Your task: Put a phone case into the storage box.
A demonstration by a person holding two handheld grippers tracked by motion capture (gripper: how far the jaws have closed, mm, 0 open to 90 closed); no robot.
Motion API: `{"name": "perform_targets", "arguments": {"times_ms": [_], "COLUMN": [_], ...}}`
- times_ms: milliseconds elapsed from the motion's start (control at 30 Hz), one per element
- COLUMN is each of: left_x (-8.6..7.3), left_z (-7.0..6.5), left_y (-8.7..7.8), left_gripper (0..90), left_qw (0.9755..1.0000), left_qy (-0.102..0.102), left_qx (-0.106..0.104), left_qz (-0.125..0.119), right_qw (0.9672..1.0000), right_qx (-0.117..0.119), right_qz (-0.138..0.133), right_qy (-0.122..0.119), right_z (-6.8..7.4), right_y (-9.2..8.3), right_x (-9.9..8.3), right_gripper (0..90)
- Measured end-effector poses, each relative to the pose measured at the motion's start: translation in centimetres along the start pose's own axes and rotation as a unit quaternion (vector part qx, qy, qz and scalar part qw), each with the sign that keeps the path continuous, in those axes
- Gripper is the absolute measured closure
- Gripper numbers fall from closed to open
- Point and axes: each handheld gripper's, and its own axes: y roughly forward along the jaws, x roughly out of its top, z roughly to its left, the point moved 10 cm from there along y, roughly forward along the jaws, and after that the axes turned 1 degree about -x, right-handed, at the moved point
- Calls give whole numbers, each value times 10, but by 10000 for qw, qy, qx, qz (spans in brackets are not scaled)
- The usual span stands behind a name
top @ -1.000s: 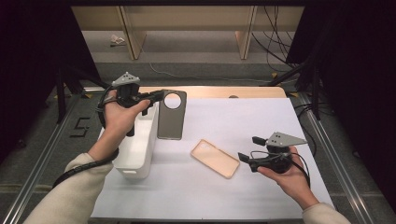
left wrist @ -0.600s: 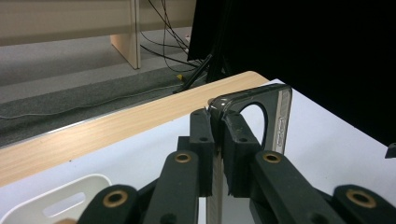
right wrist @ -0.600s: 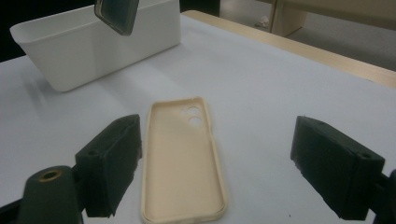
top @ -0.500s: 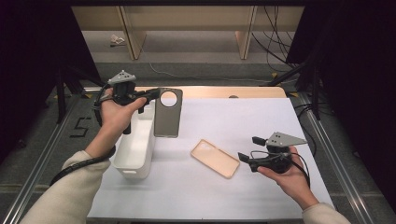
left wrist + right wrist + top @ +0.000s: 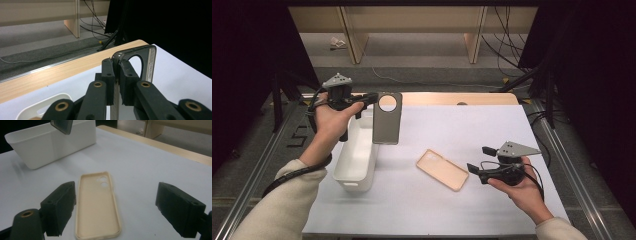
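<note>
**White bin beneath a hanging grey case**

White cloth covers the bench (image 5: 472, 125), which carries a white plastic bin (image 5: 357, 160) at its left side, its long axis running away from the person. The left tool (image 5: 373, 96) is clamped on the top corner of a dark grey phone case (image 5: 387, 120), beside the round camera cut-out; the case hangs upright, long axis vertical, its lower edge level with the bin's right rim and just to the right of the opening. The bin therefore lies down and to the left of the held case. A beige phone case (image 5: 442, 169) lies flat, hollow side up, between bin and right tool (image 5: 473, 161). That tool's jaws stand well apart, aimed at the beige case, which lies just in front of it and well apart from the left hand (image 5: 328, 120).
</note>
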Motion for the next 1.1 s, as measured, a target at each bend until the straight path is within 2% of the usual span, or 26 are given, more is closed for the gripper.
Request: {"name": "perform_targets", "arguments": {"times_ms": [1100], "left_x": [10], "left_z": [39], "left_y": [-17], "left_gripper": [832], "left_qw": [9993], "left_qy": [-86], "left_qx": [364], "left_qz": [-97], "right_qw": [10000], "right_qx": [-17], "right_qz": [18], "right_qy": [11], "right_z": [-1], "right_y": [0], "right_x": [-1], "right_gripper": [175]}}
